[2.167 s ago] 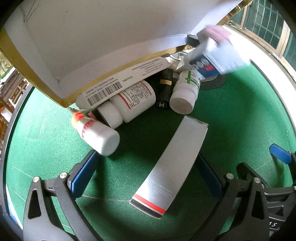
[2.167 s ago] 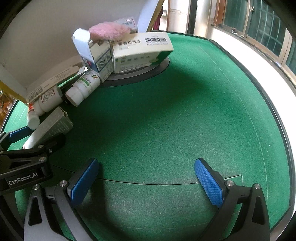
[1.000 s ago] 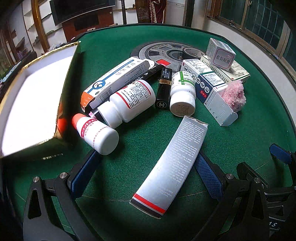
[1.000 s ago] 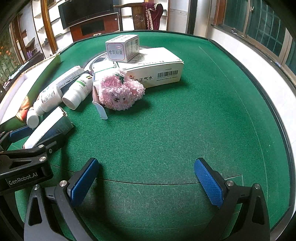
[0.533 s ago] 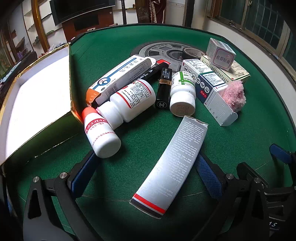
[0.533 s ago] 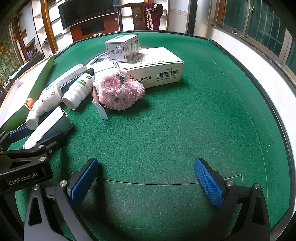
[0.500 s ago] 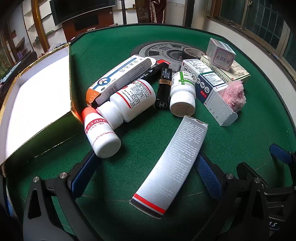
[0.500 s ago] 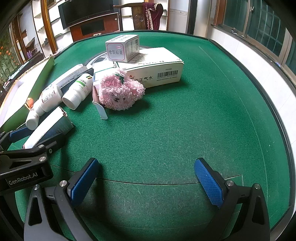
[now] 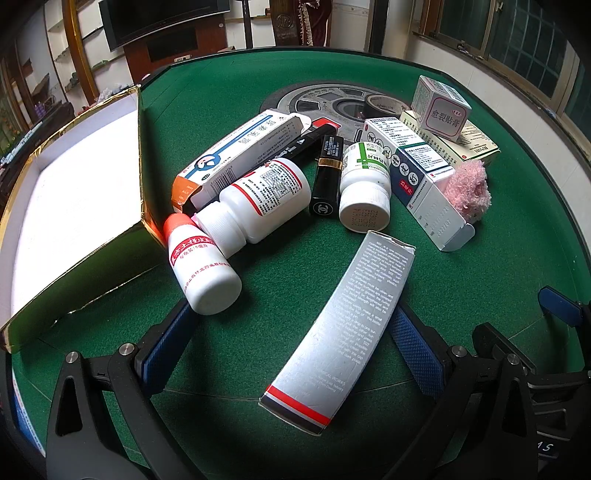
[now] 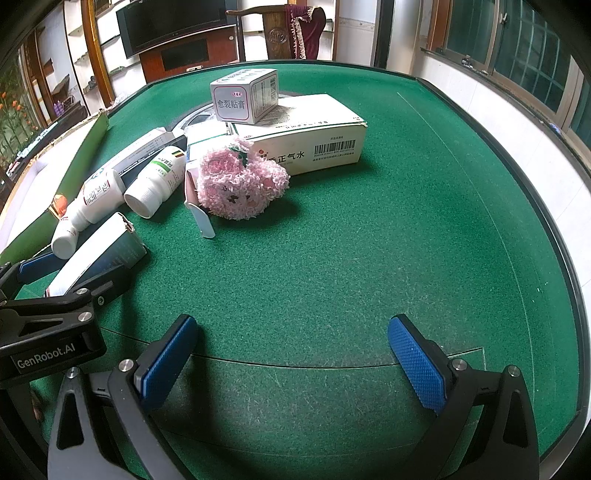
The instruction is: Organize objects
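Both claws gape wide: left claw [image 9: 291, 332] straddles silver box [image 9: 341, 330].

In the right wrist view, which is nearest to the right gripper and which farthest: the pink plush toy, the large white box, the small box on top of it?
1. Pink plush toy, nearest, ahead left.
2. Large white box, behind the toy.
3. Small box, farthest, on the large box's left end.

A home living room is showing around the green felt table [image 10: 369, 236]: a dark television [image 10: 173, 22] is sitting on a wooden cabinet [image 10: 192, 55], beside a carved chair [image 10: 284, 33], with barred windows [image 10: 517, 44] lining the table's right edge.
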Motion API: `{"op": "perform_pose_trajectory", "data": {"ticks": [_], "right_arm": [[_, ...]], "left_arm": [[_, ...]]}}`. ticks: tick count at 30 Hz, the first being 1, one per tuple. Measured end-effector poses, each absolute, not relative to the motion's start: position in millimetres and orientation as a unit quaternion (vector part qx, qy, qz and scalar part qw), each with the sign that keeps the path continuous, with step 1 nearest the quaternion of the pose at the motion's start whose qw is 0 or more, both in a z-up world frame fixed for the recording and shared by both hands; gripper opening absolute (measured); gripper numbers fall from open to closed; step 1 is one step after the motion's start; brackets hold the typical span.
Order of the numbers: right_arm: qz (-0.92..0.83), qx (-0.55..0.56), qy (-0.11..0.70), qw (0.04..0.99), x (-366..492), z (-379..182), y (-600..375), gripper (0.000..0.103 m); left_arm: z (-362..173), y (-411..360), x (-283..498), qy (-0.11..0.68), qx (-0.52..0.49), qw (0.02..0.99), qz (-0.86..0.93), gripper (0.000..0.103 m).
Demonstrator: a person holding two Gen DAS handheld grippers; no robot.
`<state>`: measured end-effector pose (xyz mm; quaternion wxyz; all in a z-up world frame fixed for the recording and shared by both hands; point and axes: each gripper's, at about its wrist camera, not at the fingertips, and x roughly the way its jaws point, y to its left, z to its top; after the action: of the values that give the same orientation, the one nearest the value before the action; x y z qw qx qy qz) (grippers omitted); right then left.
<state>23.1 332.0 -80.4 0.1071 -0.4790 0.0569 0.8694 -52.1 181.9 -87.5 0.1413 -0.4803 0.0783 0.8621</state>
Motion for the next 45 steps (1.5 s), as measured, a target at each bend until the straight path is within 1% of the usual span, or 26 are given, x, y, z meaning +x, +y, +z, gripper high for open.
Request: {"op": "perform_pose_trajectory", "data": {"ticks": [16,20,22,24,26,27,29,31,32,33,34,35,37,38,40,42,43,44,45], "right_arm": [[0.870,-0.479,0.055,0.105,23,-80,332,0.103],[0.872,-0.487,0.026,0.048,20,-78,336,0.103],[0.872,-0.489,0.025,0.019,24,-76,341,0.103],[0.874,-0.482,0.061,-0.002,28,-73,356,0.103],[0.879,-0.467,0.097,-0.003,32,-67,370,0.103],[0.886,-0.452,0.104,-0.002,37,-59,377,0.103],[0.904,-0.418,0.091,0.004,49,-40,384,0.103],[0.916,-0.392,0.083,0.001,52,-25,386,0.103],[0.920,-0.384,0.080,-0.009,51,-19,385,0.103],[0.925,-0.372,0.071,-0.027,42,-11,381,0.103],[0.929,-0.364,0.061,-0.036,39,-4,378,0.103],[0.931,-0.359,0.046,-0.042,38,2,375,0.103],[0.935,-0.350,-0.001,-0.059,17,10,354,0.103],[0.936,-0.344,-0.015,-0.067,10,13,347,0.103],[0.939,-0.334,-0.028,-0.080,-3,15,340,0.103],[0.942,-0.320,-0.003,-0.097,-16,11,341,0.103],[0.943,-0.316,0.015,-0.098,-19,7,347,0.102],[0.943,-0.317,0.033,-0.091,-23,2,352,0.098],[0.939,-0.330,0.046,-0.088,-26,-4,359,0.084]], "left_arm": [[-88,183,-53,0.081,-0.480,0.145,0.861,0.103],[-87,175,-56,0.108,-0.481,0.204,0.846,0.102],[-83,160,-56,0.092,-0.482,0.237,0.839,0.102],[-77,142,-56,0.081,-0.480,0.274,0.829,0.102],[-67,128,-52,0.087,-0.460,0.298,0.832,0.102],[-63,125,-51,0.092,-0.451,0.304,0.834,0.102],[-53,118,-42,0.095,-0.437,0.329,0.832,0.101],[-47,122,-39,0.102,-0.430,0.345,0.828,0.097],[-47,132,-36,0.111,-0.430,0.356,0.822,0.092],[-47,138,-35,0.119,-0.430,0.363,0.818,0.082],[-48,145,-33,0.132,-0.432,0.370,0.811,0.079],[-51,152,-33,0.149,-0.435,0.375,0.805,0.077],[-52,164,-32,0.173,-0.429,0.376,0.803,0.077],[-53,167,-32,0.175,-0.432,0.378,0.800,0.077],[-57,174,-33,0.171,-0.437,0.382,0.796,0.073],[-63,182,-38,0.173,-0.447,0.376,0.793,0.055],[-68,186,-43,0.177,-0.455,0.365,0.793,0.049],[-72,186,-45,0.183,-0.461,0.356,0.792,0.040],[-77,187,-48,0.186,-0.465,0.351,0.791,0.039]]}}
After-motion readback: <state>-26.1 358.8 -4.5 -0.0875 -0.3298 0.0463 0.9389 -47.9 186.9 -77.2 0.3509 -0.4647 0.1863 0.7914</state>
